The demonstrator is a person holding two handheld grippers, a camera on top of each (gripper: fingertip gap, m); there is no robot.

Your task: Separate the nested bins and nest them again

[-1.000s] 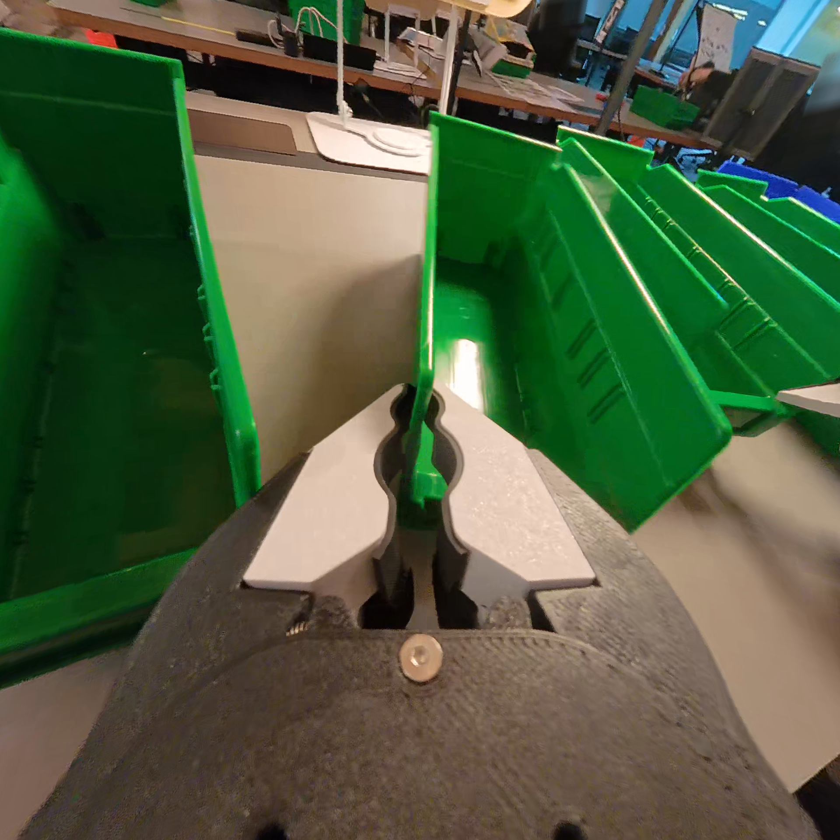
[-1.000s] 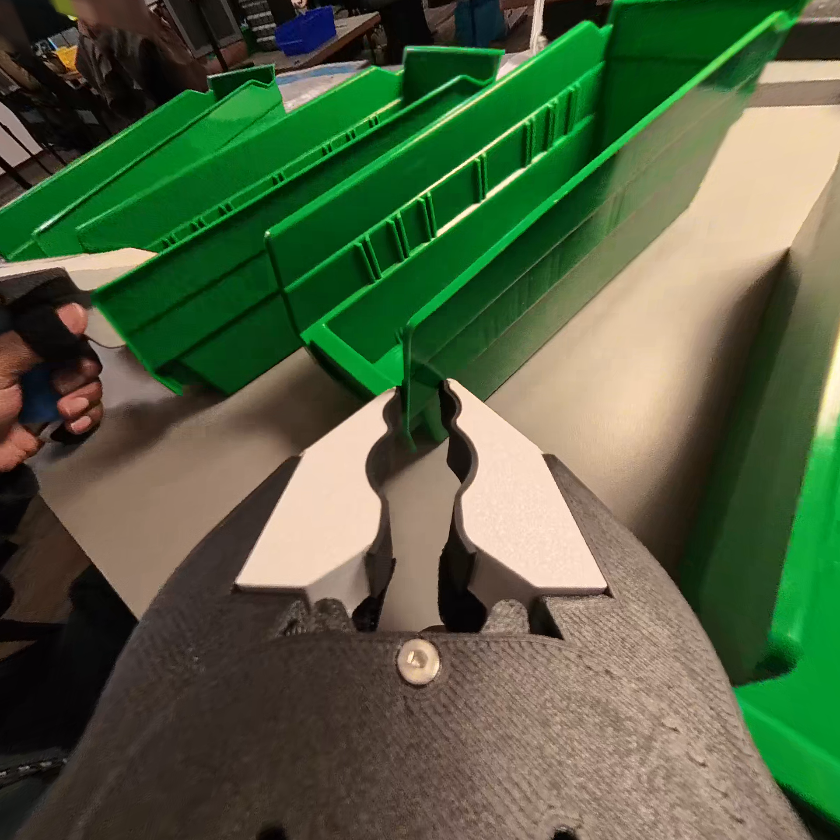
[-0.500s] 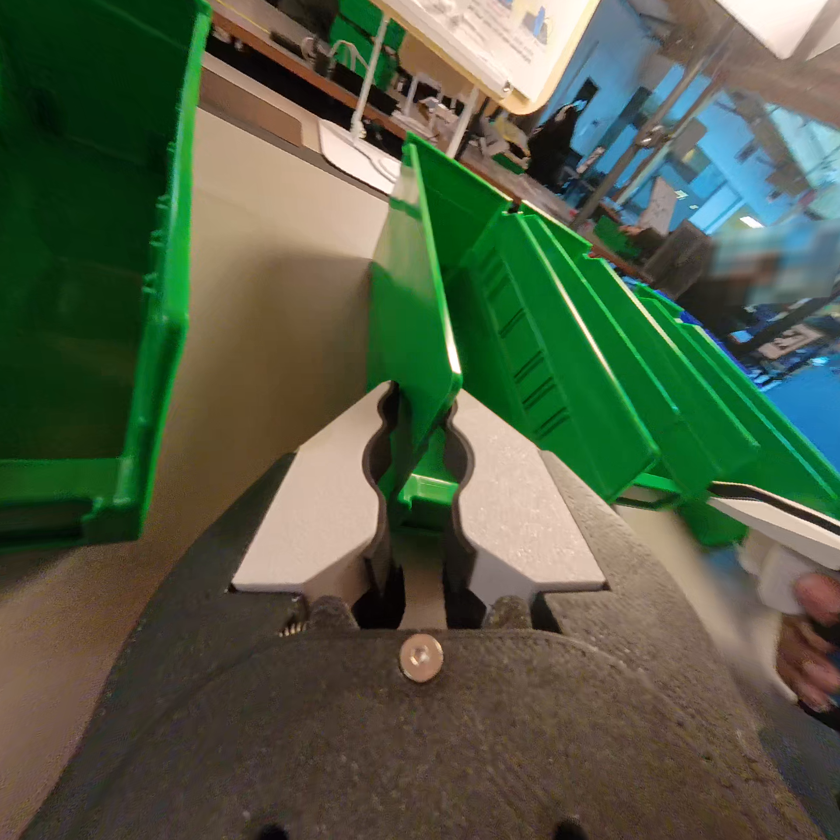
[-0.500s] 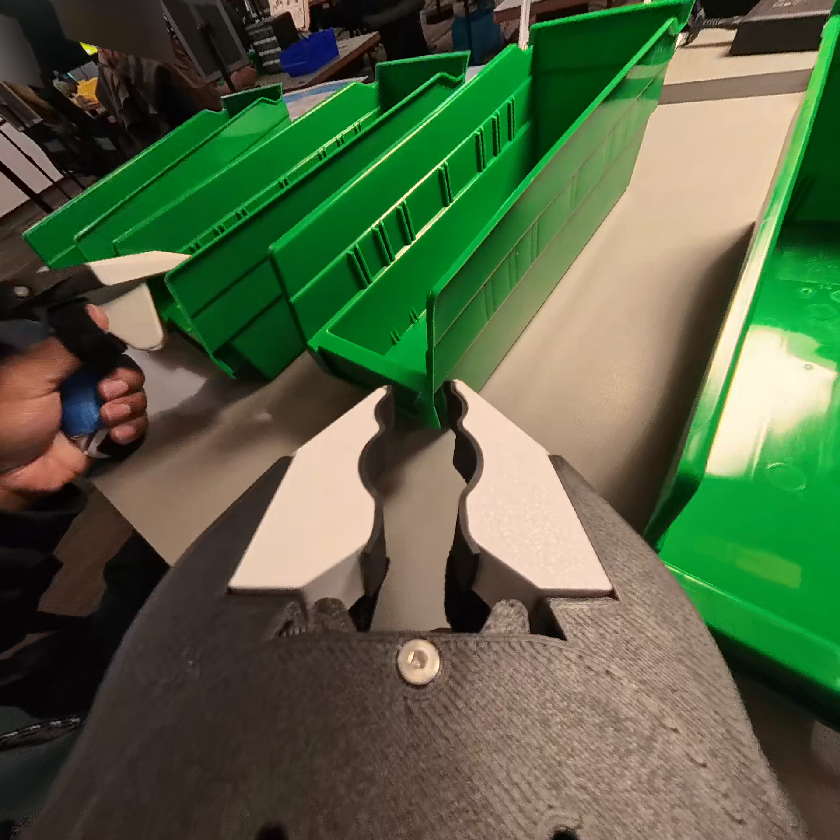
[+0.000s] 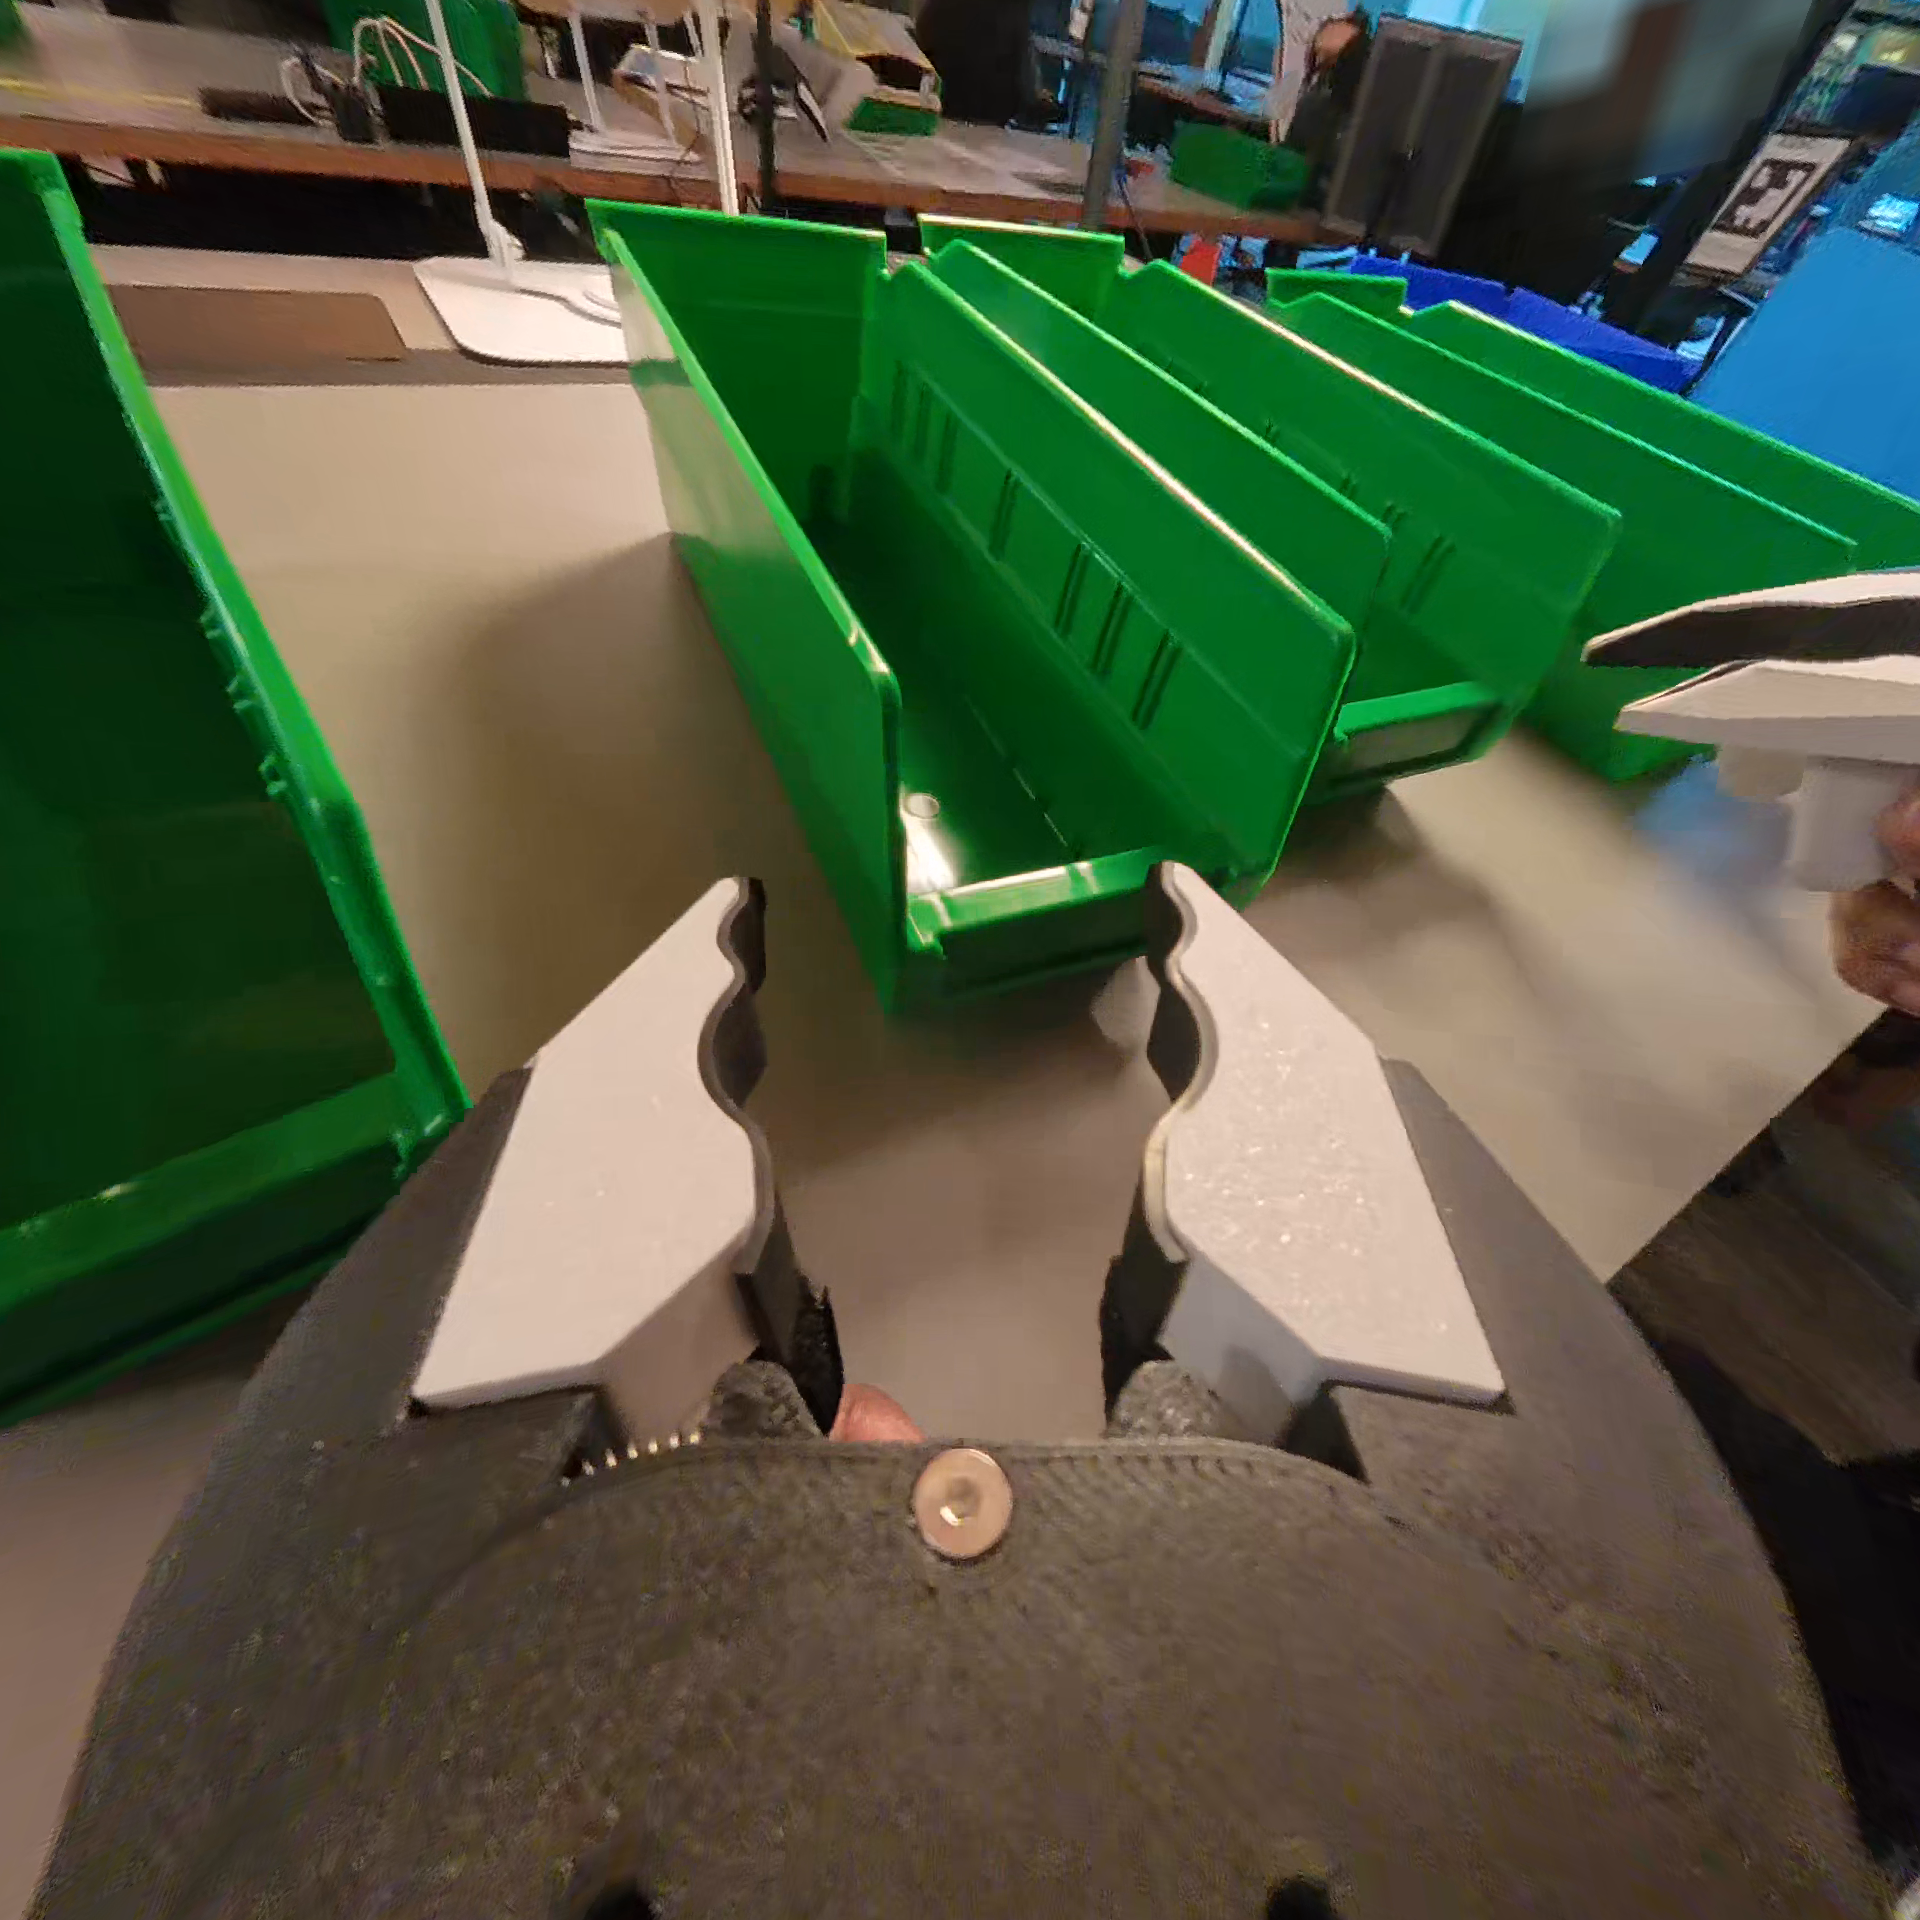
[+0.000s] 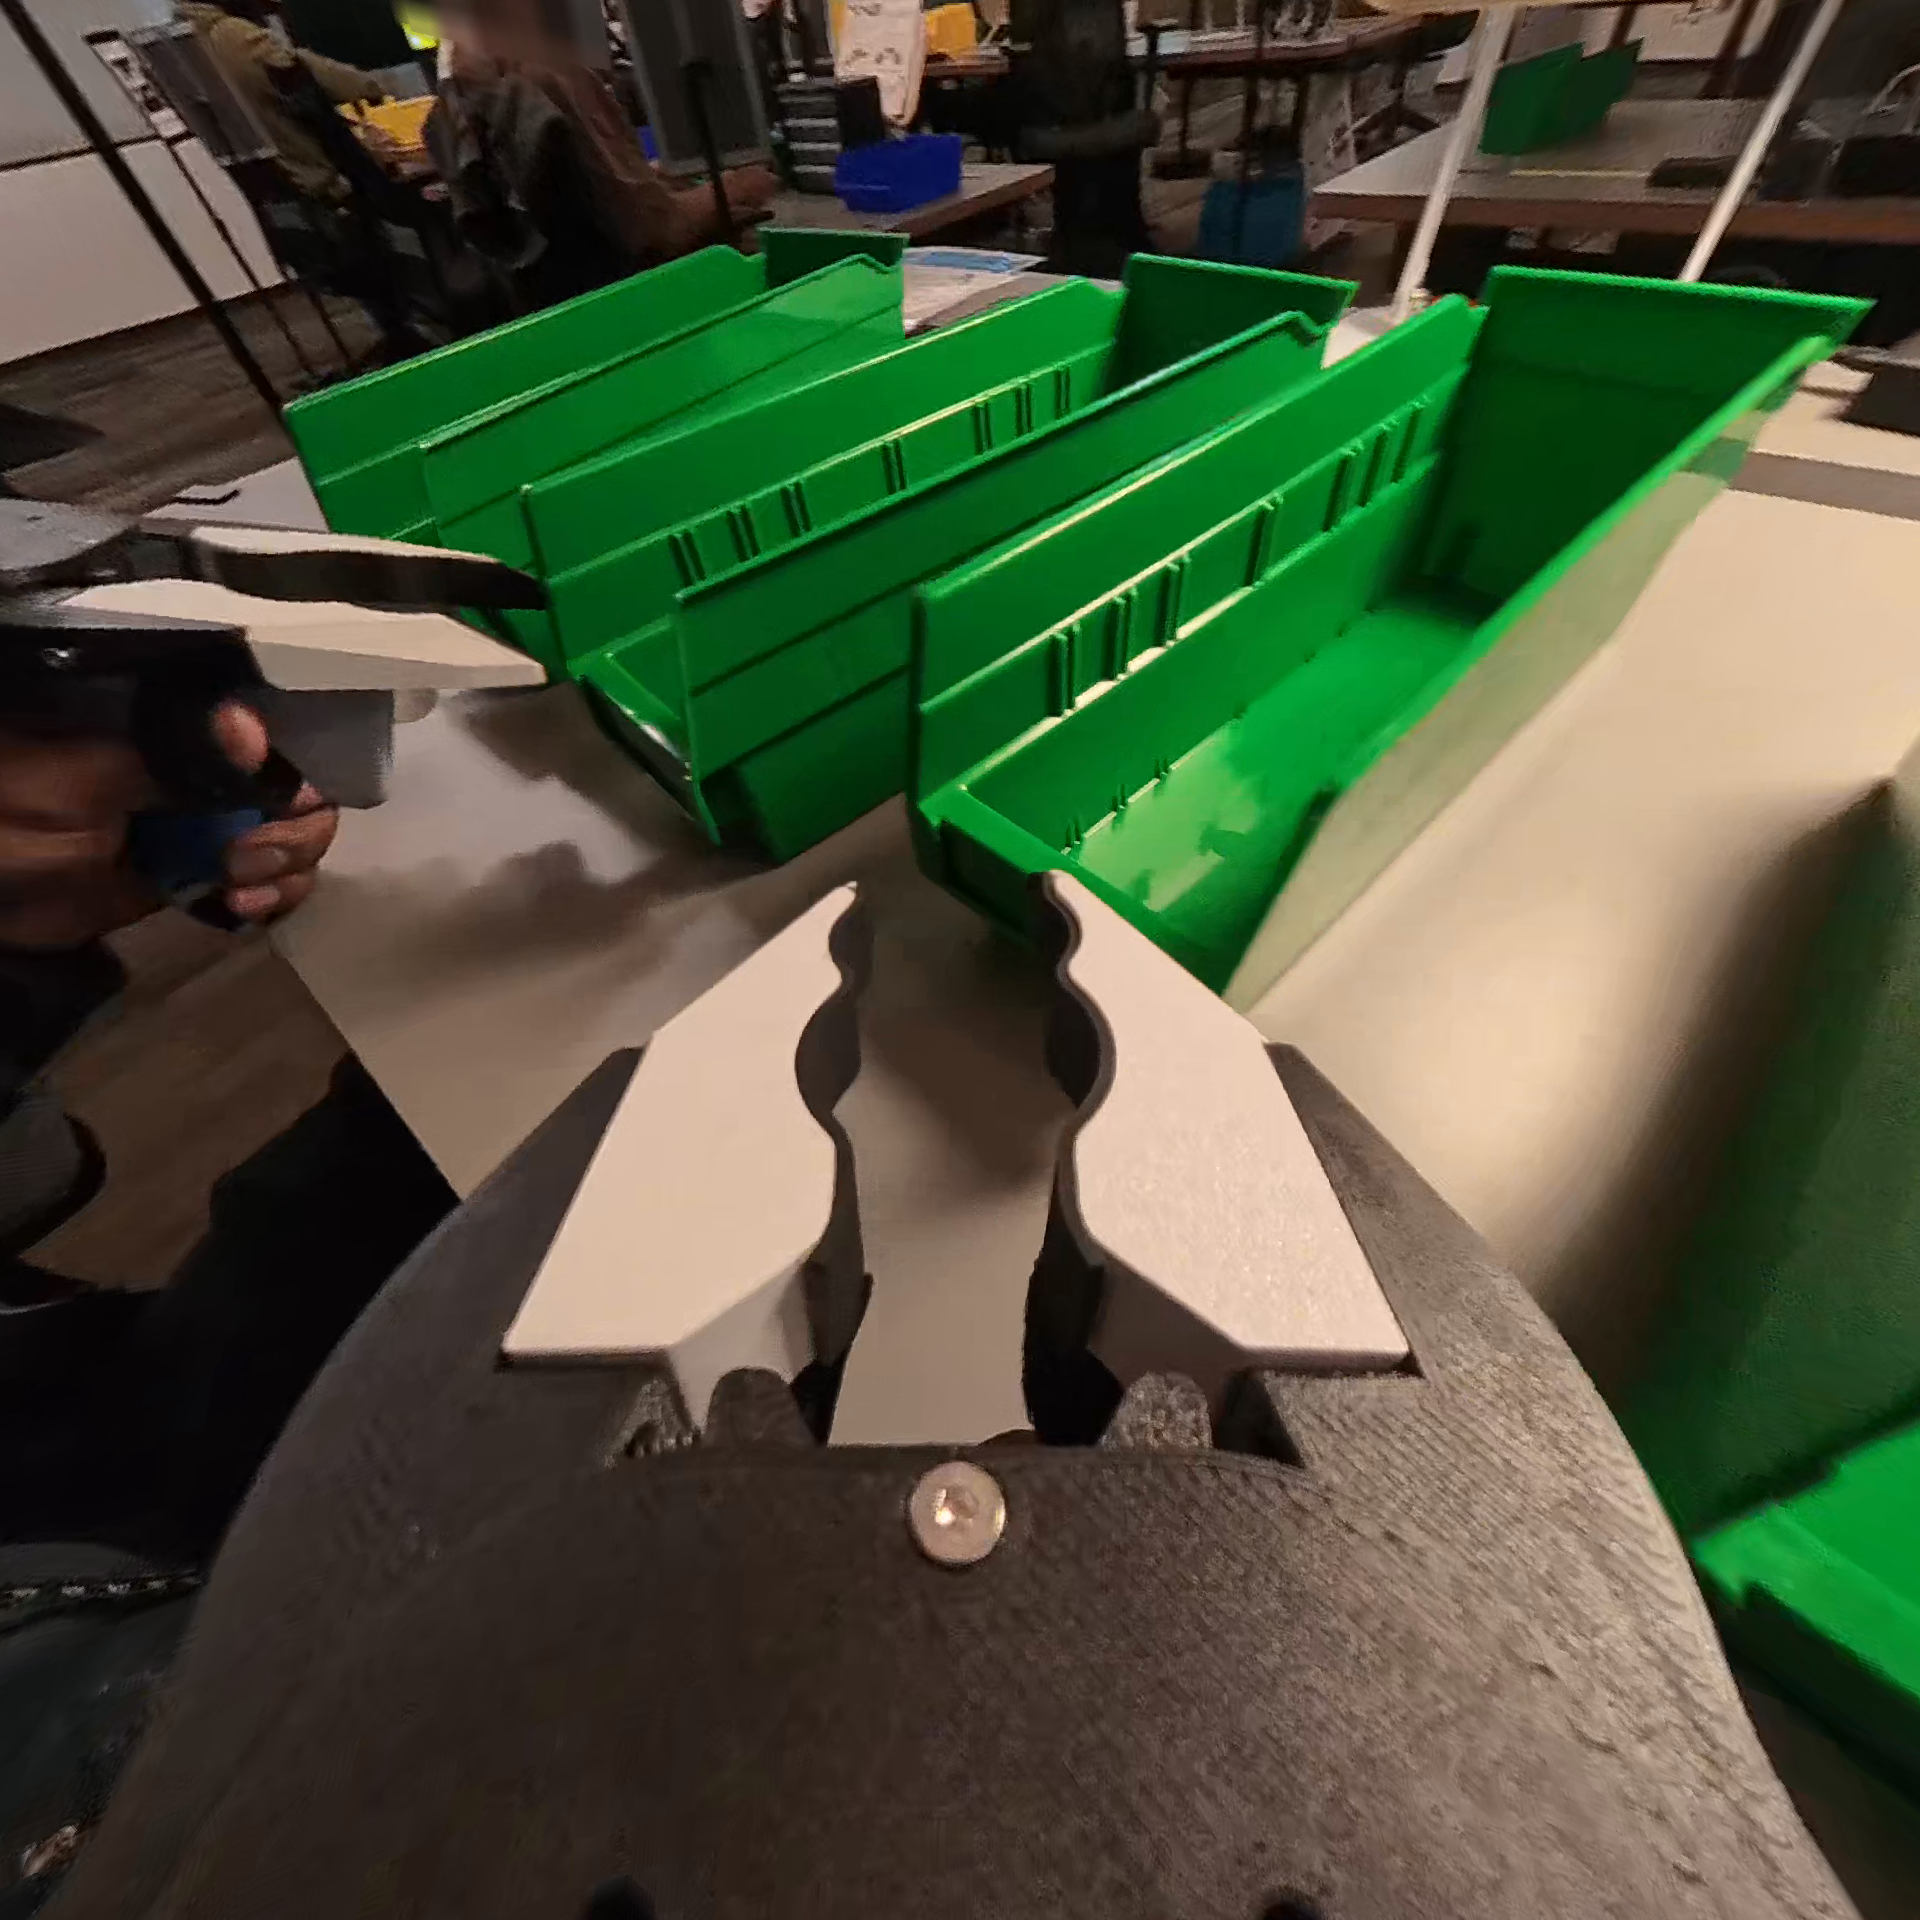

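In the left wrist view a long green bin (image 5: pixel 987 675) stands on the grey table (image 5: pixel 499 675) with its short front end towards me. My left gripper (image 5: pixel 951 888) is wide open just before that end, and neither pad presses on it. A stack of nested green bins (image 5: pixel 1455 540) lies to its right. In the right wrist view my right gripper (image 6: pixel 948 891) is open and empty before the front corner of a long green bin (image 6: pixel 1299 675). Nested green bins (image 6: pixel 727 499) lie to its left. Each gripper also shows in the other view, the right (image 5: pixel 1766 665) and the left (image 6: pixel 343 613).
A large green bin (image 5: pixel 156 779) stands close on the left in the left wrist view. Another large green shape (image 6: pixel 1849 1558) is close on the right in the right wrist view. The table edge (image 6: pixel 343 1029) runs near the person's hand (image 6: pixel 260 852). A white lamp base (image 5: pixel 520 312) stands at the back.
My left gripper was shut on the bin's side wall, let go, opened wide and drew back. My right jaws widened and the bin's corner wall left them. Both bins now rest on the table.
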